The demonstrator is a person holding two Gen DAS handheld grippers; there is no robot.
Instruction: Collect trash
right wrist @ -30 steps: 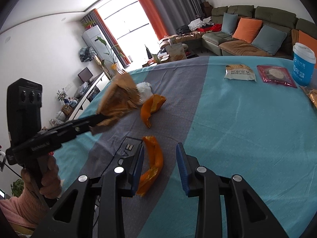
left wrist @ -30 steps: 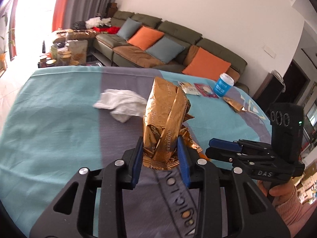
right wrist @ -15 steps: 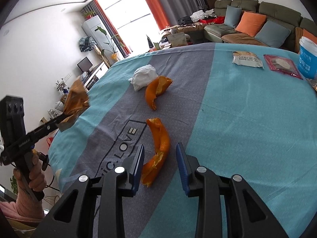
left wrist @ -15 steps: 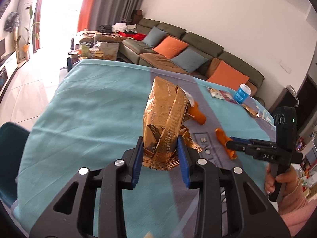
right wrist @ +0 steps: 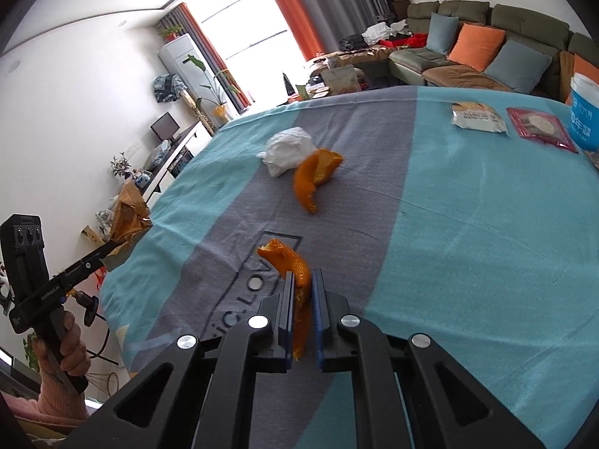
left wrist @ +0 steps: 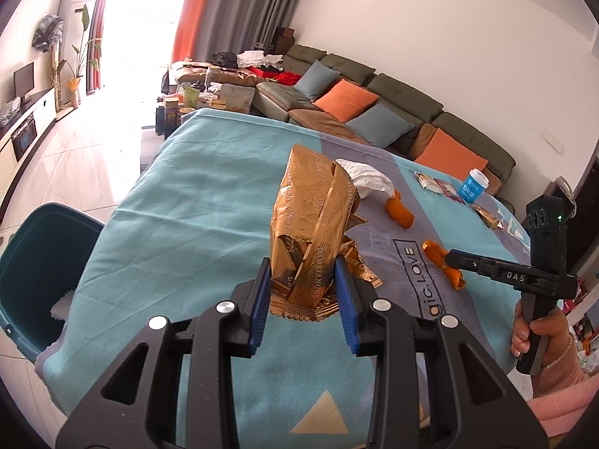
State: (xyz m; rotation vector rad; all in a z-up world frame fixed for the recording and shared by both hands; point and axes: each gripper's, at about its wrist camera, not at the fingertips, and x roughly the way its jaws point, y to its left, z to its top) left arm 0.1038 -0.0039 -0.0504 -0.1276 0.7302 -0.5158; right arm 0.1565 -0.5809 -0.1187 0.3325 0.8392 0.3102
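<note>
Now left gripper (left wrist: 303, 292) pinches crinkled gold foil wrapper (left wrist: 310, 232); right gripper (right wrist: 301, 318) curled orange peel (right wrist: 295, 265).

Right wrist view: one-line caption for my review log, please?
Right gripper shut on an orange peel on the blue-grey tablecloth.

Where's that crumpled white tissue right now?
The white tissue lies on the grey stripe of the tablecloth, far side from the grippers, touching the loose orange peel; the left view shows it behind the gold wrapper.
</note>
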